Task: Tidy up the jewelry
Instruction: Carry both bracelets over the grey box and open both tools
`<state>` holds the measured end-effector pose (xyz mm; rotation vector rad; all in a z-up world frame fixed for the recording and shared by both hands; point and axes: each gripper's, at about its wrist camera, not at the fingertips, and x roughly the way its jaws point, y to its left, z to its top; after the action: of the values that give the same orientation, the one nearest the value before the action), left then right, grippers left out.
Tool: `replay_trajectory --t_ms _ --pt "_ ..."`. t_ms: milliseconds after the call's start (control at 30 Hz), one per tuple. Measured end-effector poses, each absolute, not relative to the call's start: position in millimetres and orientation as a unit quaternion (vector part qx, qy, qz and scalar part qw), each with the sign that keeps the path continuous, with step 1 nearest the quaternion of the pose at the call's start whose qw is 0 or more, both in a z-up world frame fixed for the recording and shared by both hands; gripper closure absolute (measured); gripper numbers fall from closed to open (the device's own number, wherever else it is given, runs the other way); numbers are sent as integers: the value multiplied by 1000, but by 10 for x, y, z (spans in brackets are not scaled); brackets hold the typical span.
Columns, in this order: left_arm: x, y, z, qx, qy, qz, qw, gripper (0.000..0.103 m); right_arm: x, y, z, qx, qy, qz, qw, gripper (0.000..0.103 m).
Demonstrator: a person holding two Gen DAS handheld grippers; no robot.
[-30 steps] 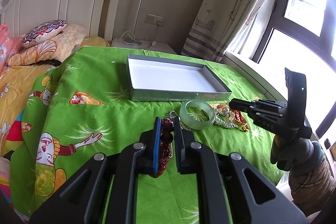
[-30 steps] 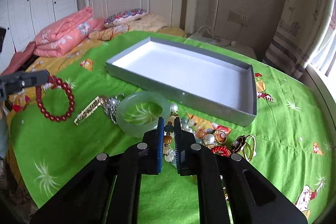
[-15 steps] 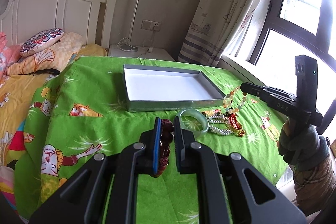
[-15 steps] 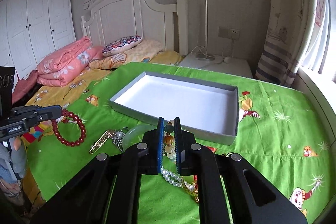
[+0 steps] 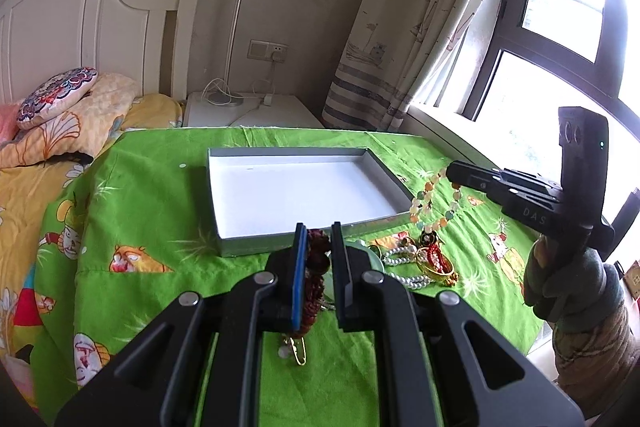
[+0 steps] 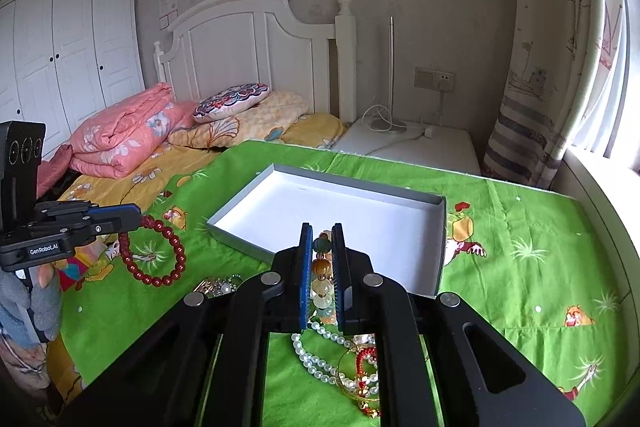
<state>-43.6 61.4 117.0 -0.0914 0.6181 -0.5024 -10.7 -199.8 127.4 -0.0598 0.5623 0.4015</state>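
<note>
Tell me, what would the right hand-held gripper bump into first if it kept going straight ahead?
Probably the grey box: the right hand-held gripper, shut on a multicoloured bead bracelet, points down toward its white inside. Depth is uncertain.

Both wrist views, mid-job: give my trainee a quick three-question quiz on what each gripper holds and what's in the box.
1. True or false: the grey box already has jewelry lying in it.
2. Which bracelet is the left gripper shut on? A) red bead bracelet B) pale mixed-stone bracelet C) green jade bangle
3. Fill in: the white pearl strand lies on the green ____, not in a gripper.

Key:
1. False; its white floor is bare.
2. A; the right gripper is shut on the mixed-stone one.
3. Bedspread.
</note>
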Motion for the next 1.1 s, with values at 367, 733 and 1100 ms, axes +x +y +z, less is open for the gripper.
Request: replay_trajectory --t_ms 367,733,1100 --pt "355 330 1293 -41 316 -235 918 92 385 -1920 1127 -31 298 178 937 94" --pt "1239 193 1132 -54 322 -136 935 91 1183 -1832 879 16 345 180 921 94" --pt "662 579 754 -79 315 -91 942 12 899 -2278 663 56 358 151 920 44"
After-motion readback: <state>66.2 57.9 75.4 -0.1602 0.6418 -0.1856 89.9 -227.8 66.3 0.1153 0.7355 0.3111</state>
